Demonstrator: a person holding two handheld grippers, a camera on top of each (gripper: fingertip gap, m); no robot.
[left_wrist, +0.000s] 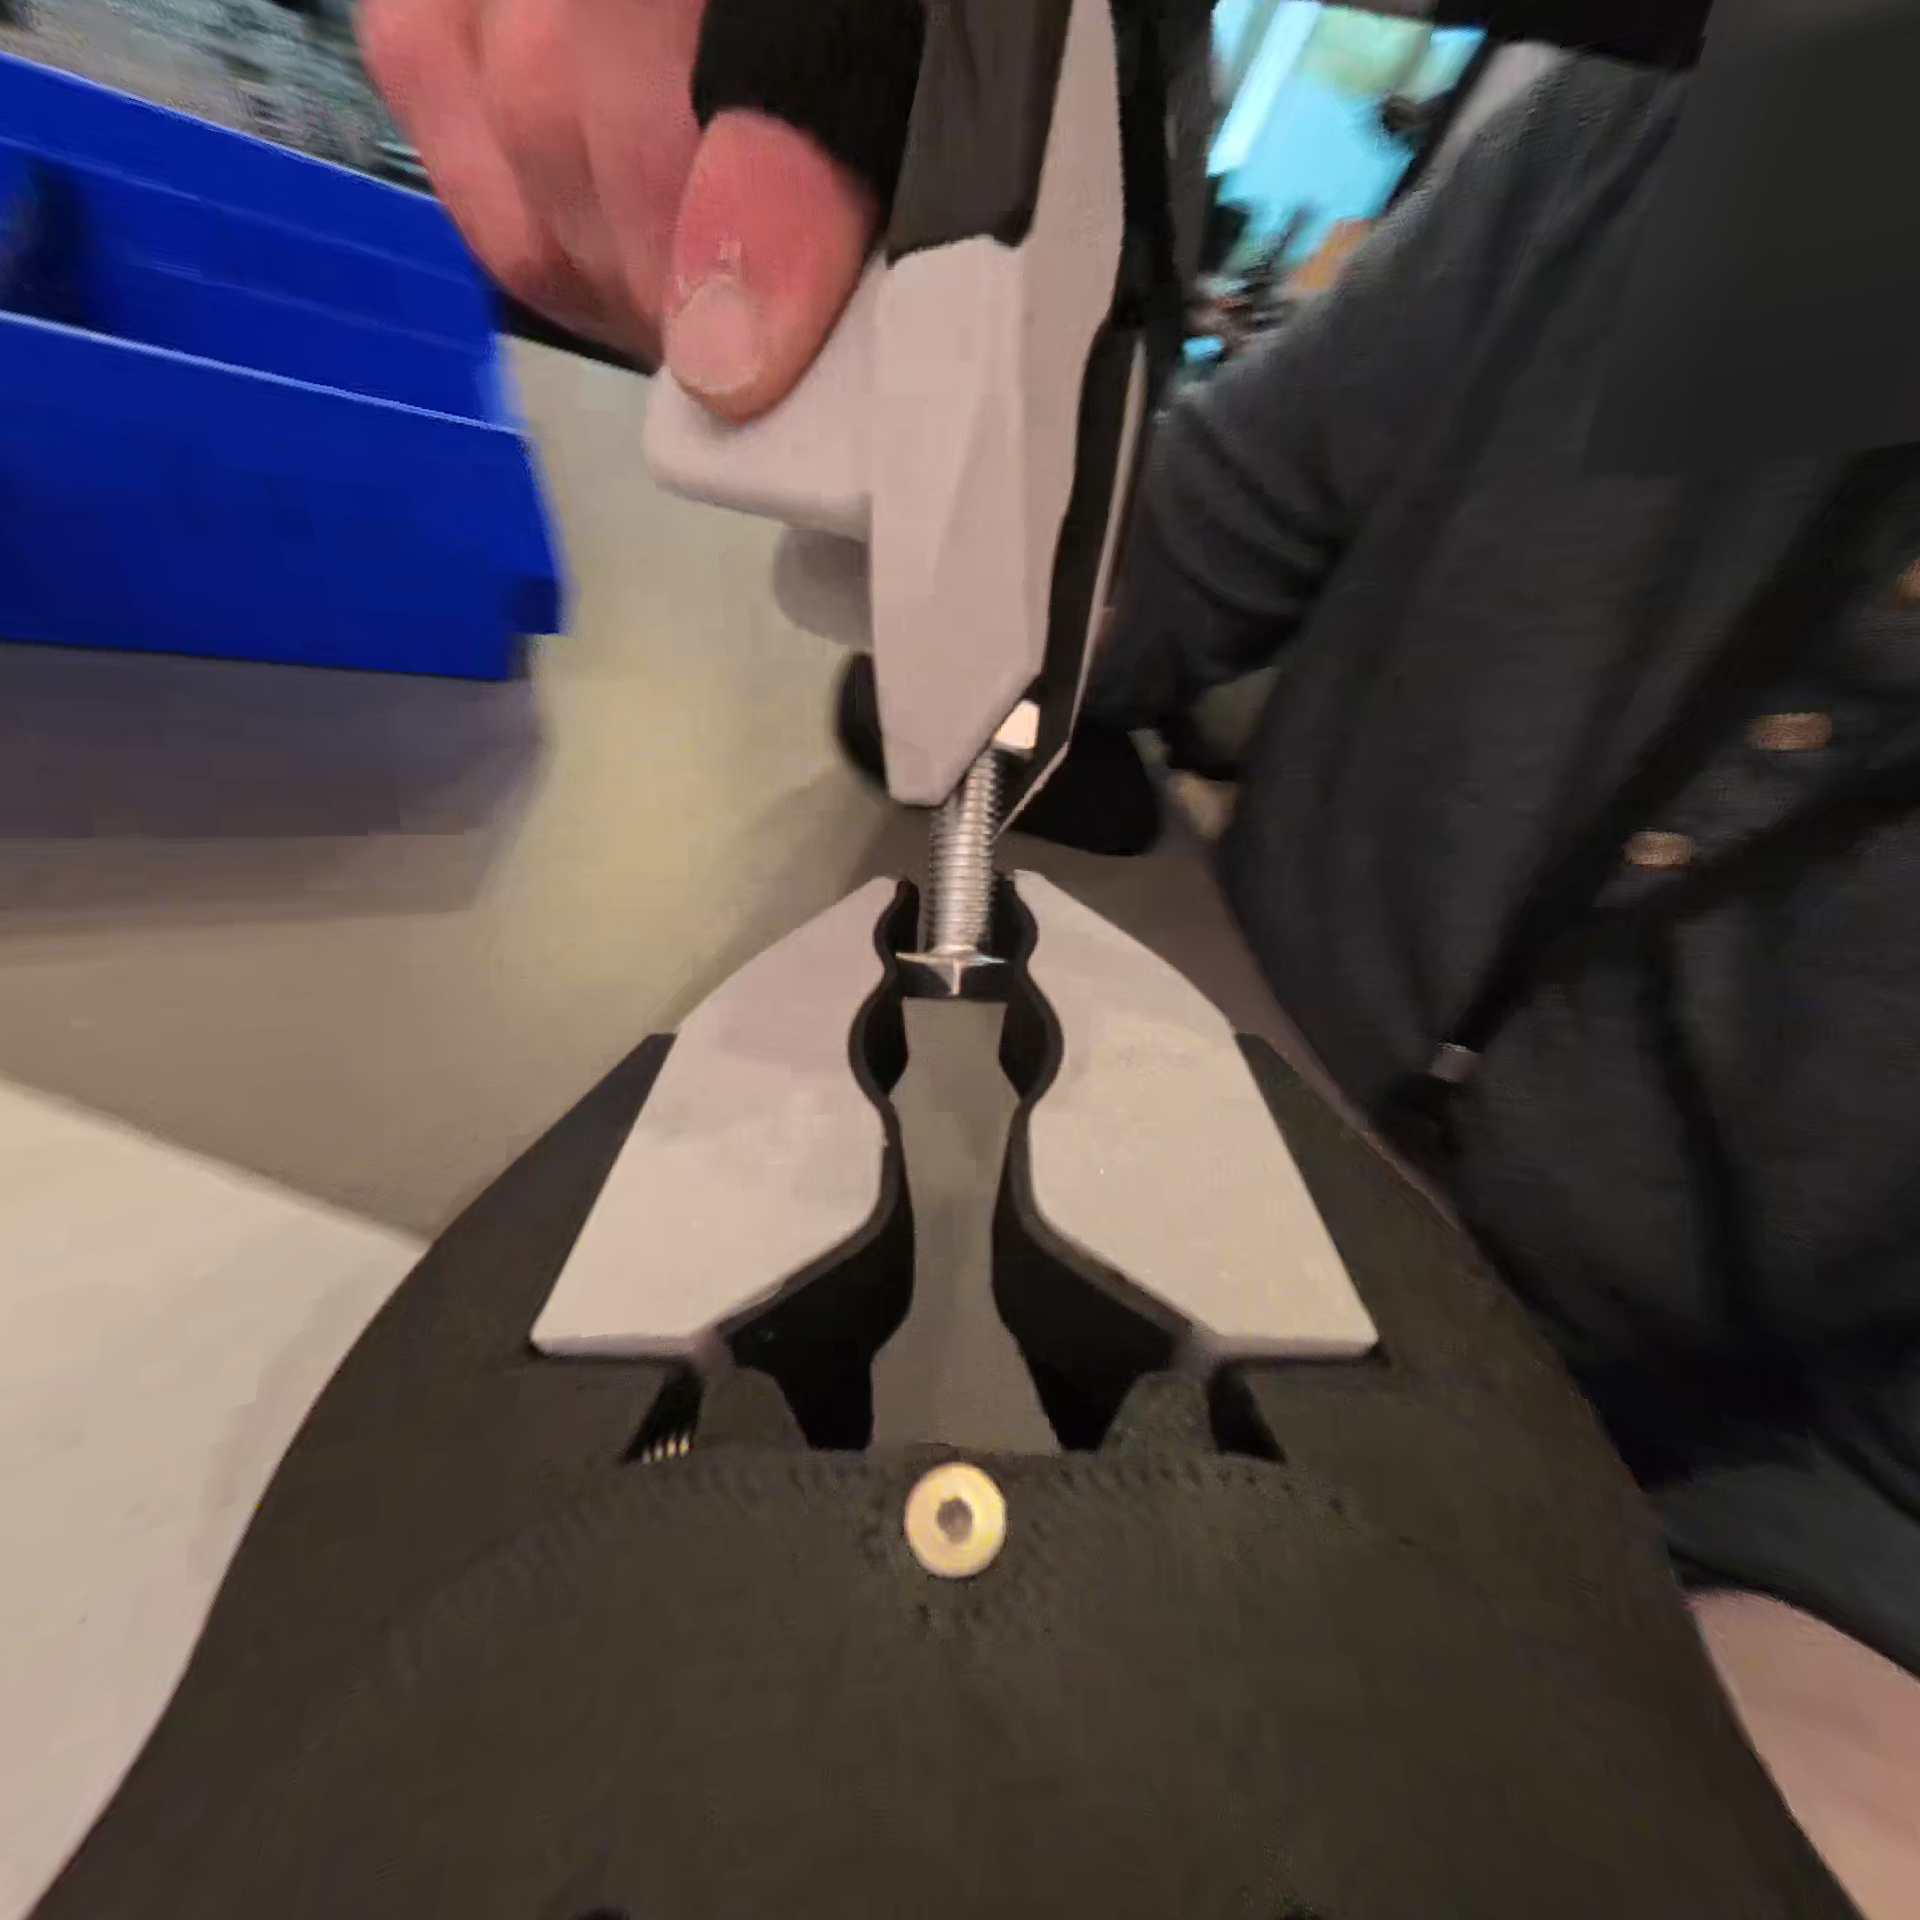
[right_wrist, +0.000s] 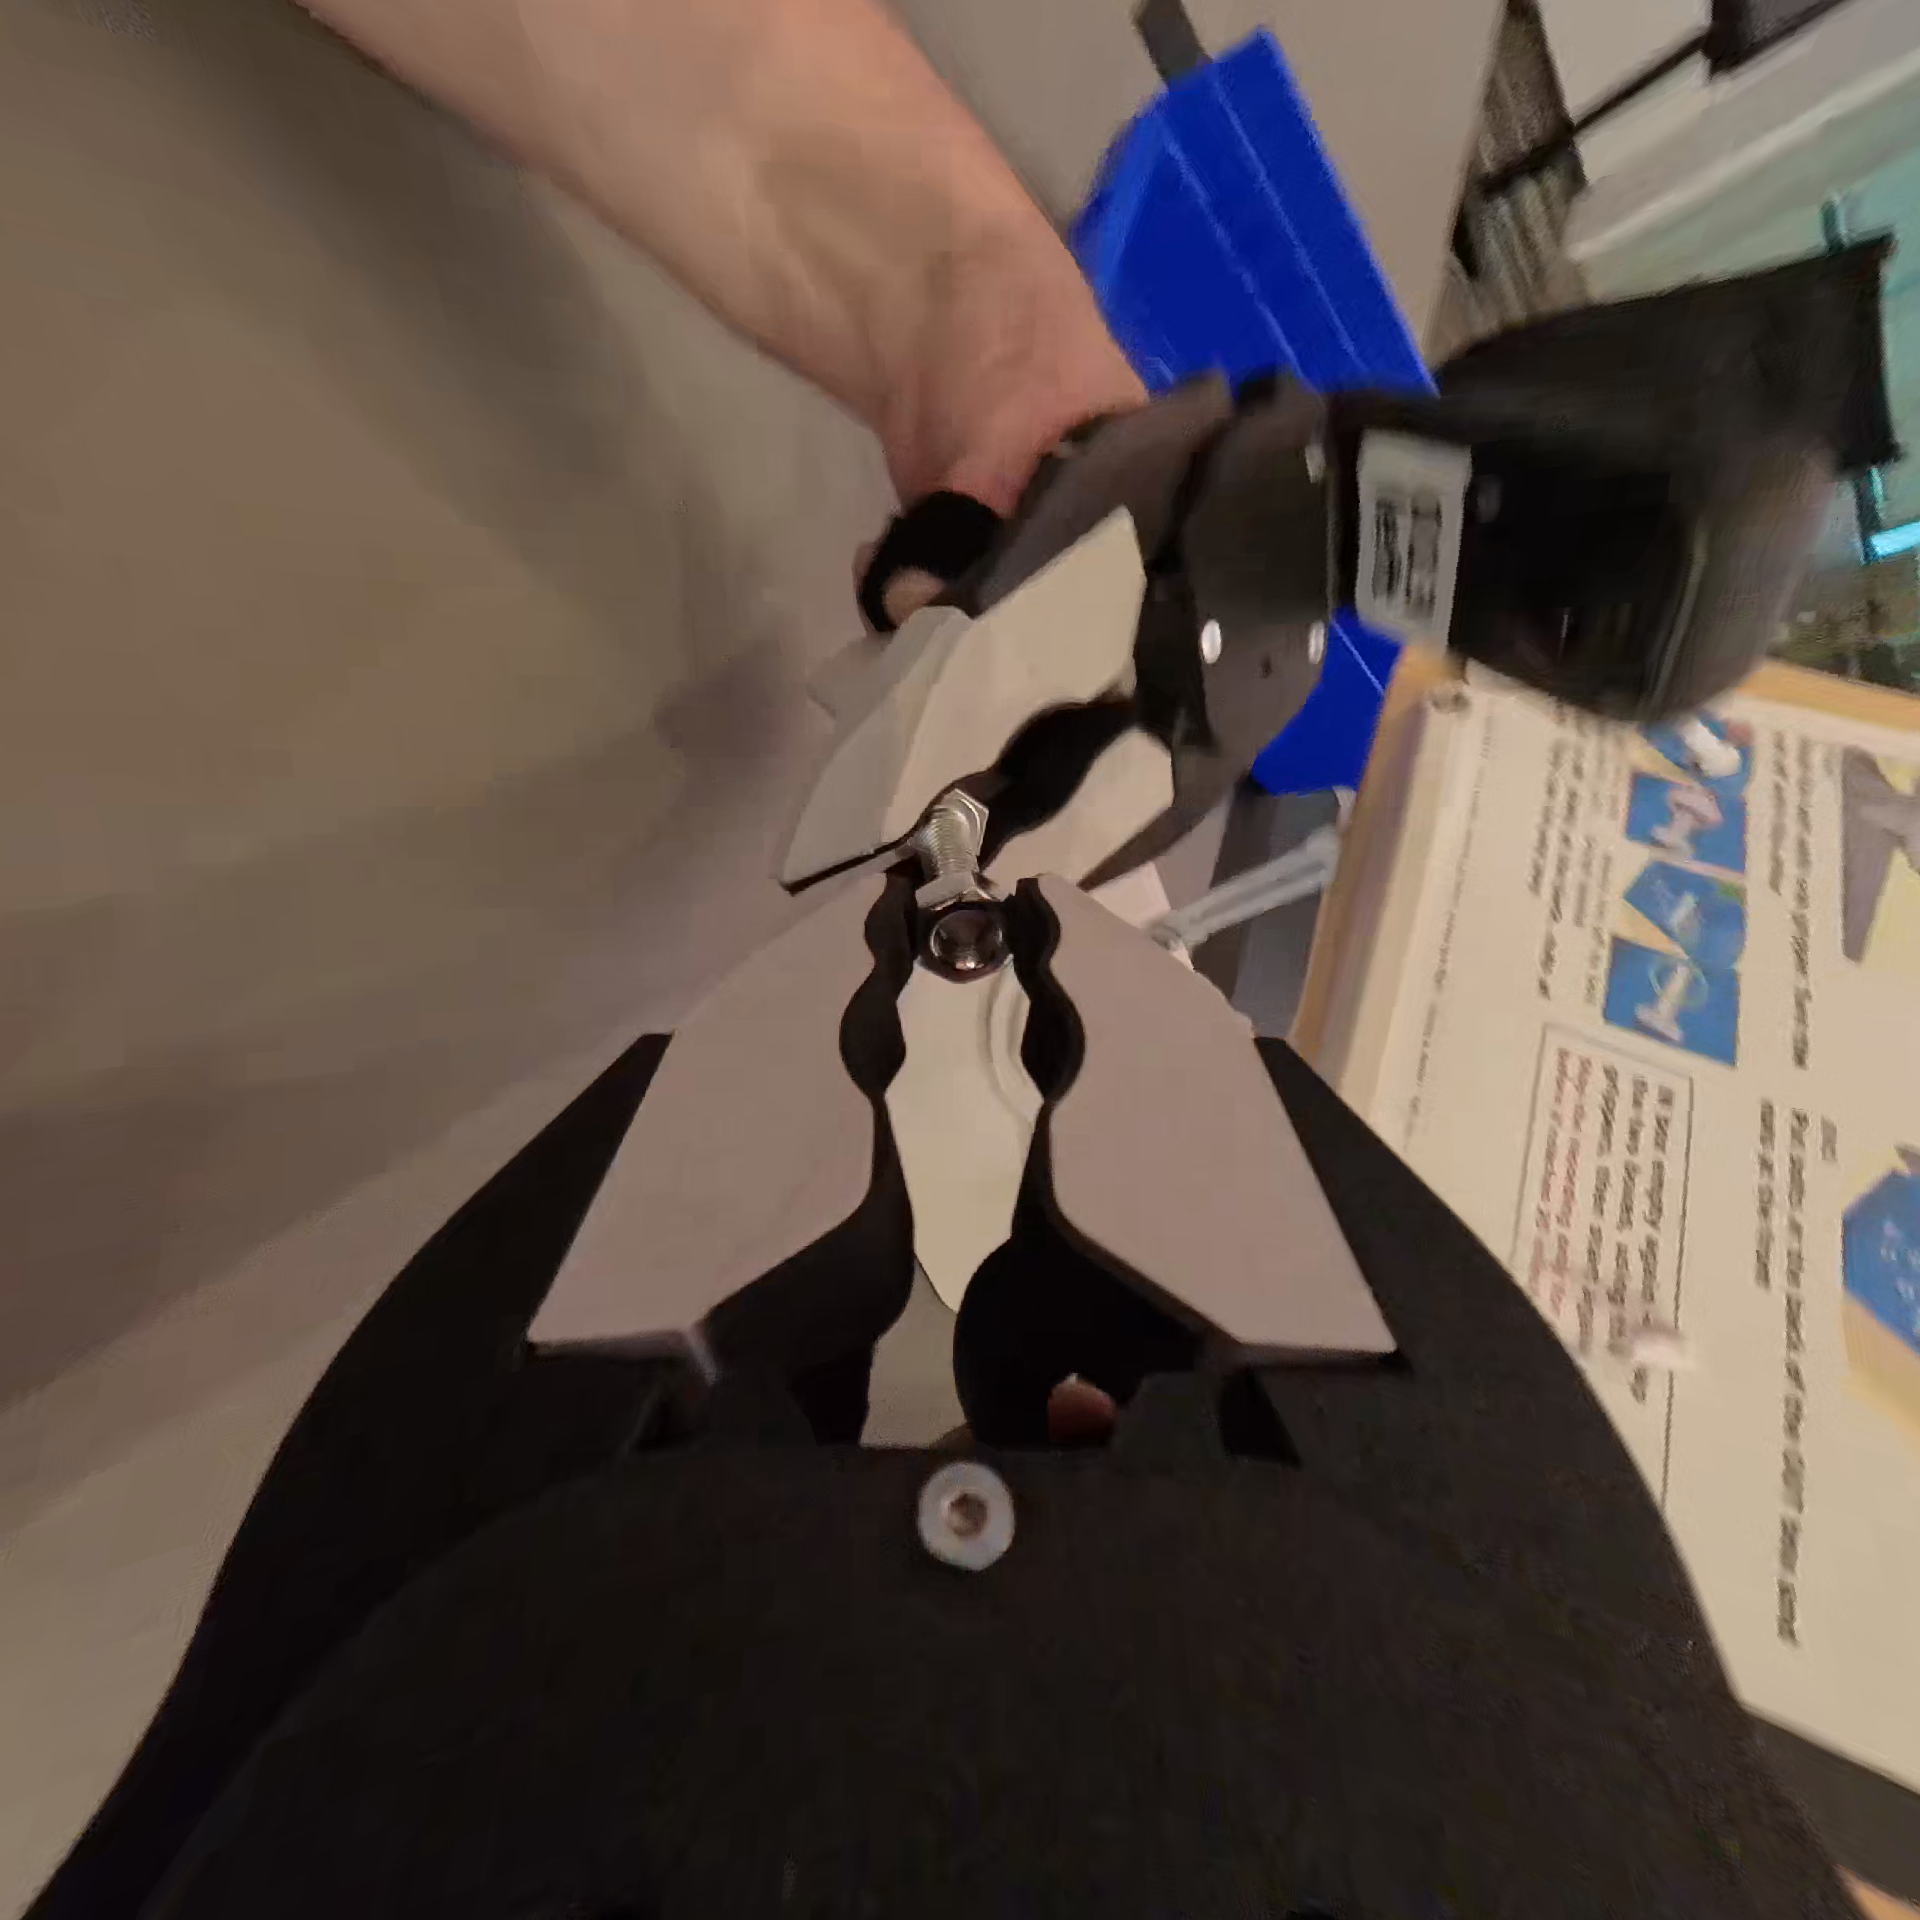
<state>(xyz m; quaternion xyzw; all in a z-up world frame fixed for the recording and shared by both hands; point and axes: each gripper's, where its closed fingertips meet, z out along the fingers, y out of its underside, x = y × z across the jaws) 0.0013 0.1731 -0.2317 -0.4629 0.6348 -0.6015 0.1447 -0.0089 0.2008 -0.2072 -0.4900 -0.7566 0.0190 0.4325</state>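
Between the left gripper's (left_wrist: 961, 914) grey fingers sits a silver bolt (left_wrist: 964, 883), its head clamped at the tips, threads pointing away. On the far end, the right gripper (right_wrist: 961, 940) is closed on a nut (right_wrist: 964, 948) threaded there. Both hang above a beige table (left_wrist: 312, 935) with bare surface below. Blue bins (left_wrist: 239, 457) stand left; a printed sheet (right_wrist: 1662, 1039) lies by the table edge.

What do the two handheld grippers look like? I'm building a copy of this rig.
Both match: the left gripper and right gripper have a matte black textured body, one round silver screw in the middle, and two flat pale grey fingers lined with wavy black pads. The left gripper's black housing carries a grey tag. A dark grey sleeve shows.
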